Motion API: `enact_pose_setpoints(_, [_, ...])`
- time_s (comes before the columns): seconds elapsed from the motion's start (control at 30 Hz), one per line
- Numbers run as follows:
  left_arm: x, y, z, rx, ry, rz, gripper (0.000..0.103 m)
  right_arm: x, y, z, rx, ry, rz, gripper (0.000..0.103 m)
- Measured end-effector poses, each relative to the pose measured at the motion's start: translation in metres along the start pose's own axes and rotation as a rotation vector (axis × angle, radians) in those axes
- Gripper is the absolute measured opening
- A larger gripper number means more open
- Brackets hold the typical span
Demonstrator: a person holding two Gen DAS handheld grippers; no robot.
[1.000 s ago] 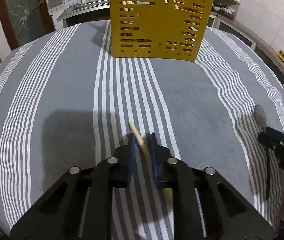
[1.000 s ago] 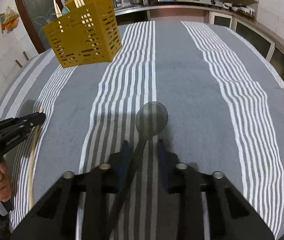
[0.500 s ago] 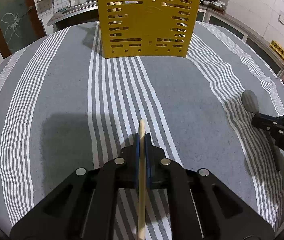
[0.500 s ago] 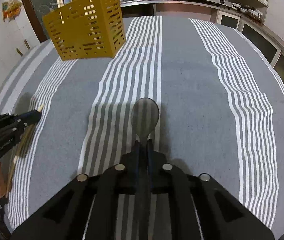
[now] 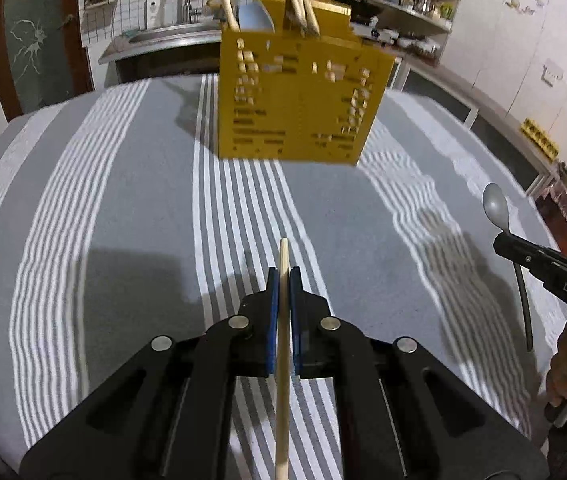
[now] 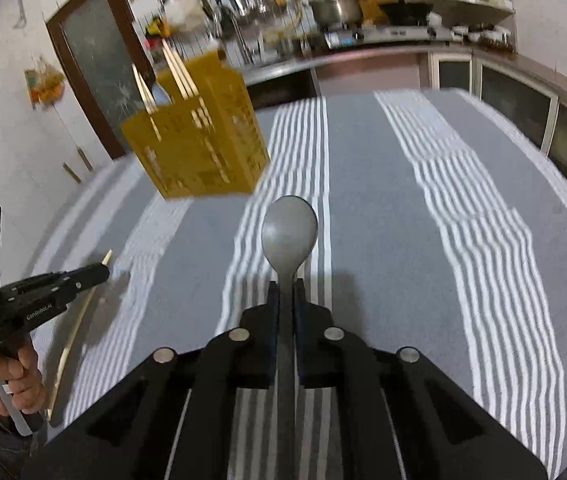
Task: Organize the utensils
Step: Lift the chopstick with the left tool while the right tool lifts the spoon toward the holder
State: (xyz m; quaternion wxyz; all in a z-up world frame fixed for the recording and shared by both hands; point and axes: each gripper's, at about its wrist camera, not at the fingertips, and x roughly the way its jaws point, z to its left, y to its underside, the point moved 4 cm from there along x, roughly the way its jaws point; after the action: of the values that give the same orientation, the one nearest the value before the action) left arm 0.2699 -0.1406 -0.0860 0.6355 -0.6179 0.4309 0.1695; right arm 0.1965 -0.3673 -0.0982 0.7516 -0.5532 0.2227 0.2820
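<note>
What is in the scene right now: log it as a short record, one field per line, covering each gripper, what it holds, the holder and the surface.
left gripper: jaws shut on a wooden chopstick, clear of the cloth
right gripper: jaws shut on the handle of a grey spoon, bowl pointing forward
holder: yellow slotted utensil holder standing upright at the far side of the table
holder contents: chopsticks and a spoon bowl sticking out of the top
surface: grey tablecloth with white stripes
loose utensils on the cloth: none visible
</note>
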Motion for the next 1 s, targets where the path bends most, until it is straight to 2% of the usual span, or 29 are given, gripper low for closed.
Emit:
enact_pose_setpoints(0.33, [-0.044,-0.014,-0.011,0.018,0.027,-0.1,0.004,-0.032,-0.017,0.011,-0.008,-0.082,-0.156,0.007])
enact_pose_setpoints(0.53, [-0.054,-0.016,-0.017,0.022,0.031,-0.124,0.004,-0.041,-0.019,0.015,-0.02,-0.08,-0.176,0.007])
enact_pose_setpoints(0.73, [-0.057,-0.015,-0.016,0.017,0.037,-0.134,0.004,-0.046,-0.021,0.015,-0.042,-0.036,-0.18,0.007])
enact_pose_setpoints(0.83, [-0.058,-0.014,-0.014,0.012,0.04,-0.134,0.004,-0.048,-0.022,0.015,-0.043,-0.043,-0.19,0.007])
enact_pose_setpoints(1.0, [-0.074,-0.024,-0.015,0.017,0.042,-0.178,0.004,-0.059,-0.03,0.022,-0.062,-0.059,-0.234,0.007])
